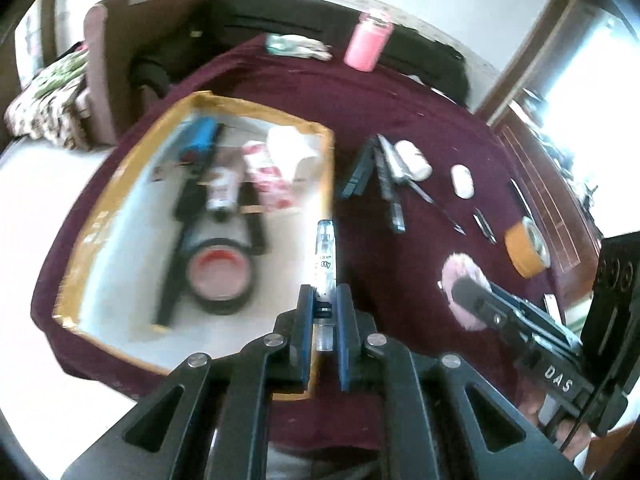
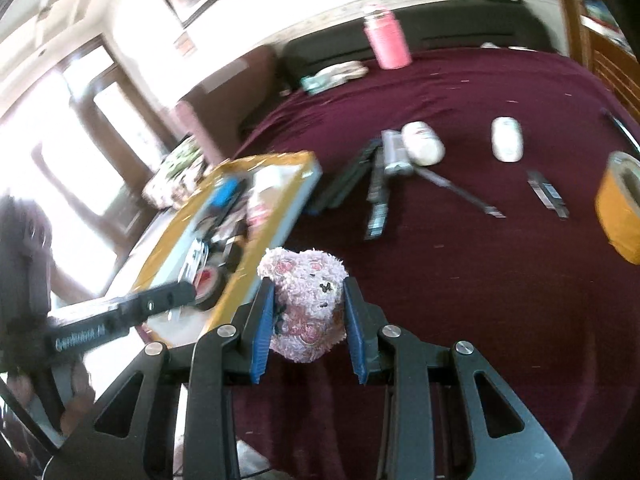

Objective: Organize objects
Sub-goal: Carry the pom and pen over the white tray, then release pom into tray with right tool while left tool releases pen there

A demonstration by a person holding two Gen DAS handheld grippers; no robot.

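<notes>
The left tool [image 1: 324, 304] is clenched on a clear pen [image 1: 325, 264], held above the near rim of the yellow-edged box [image 1: 120, 196] on the maroon-covered table [image 1: 400, 112]. The right tool [image 2: 308, 312] is closed halfway on a pink plush bear [image 2: 308, 300]. "DAS" is read on the right tool's side; the pen's label is blurred

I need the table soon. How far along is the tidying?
Partly done. The box already holds a tape roll, a bottle and packets. In hand: the left gripper grips a clear pen at the box edge; the right gripper holds a pink plush toy. Left on the cloth: the orange tape, two white containers, pens and the pink flask.
</notes>
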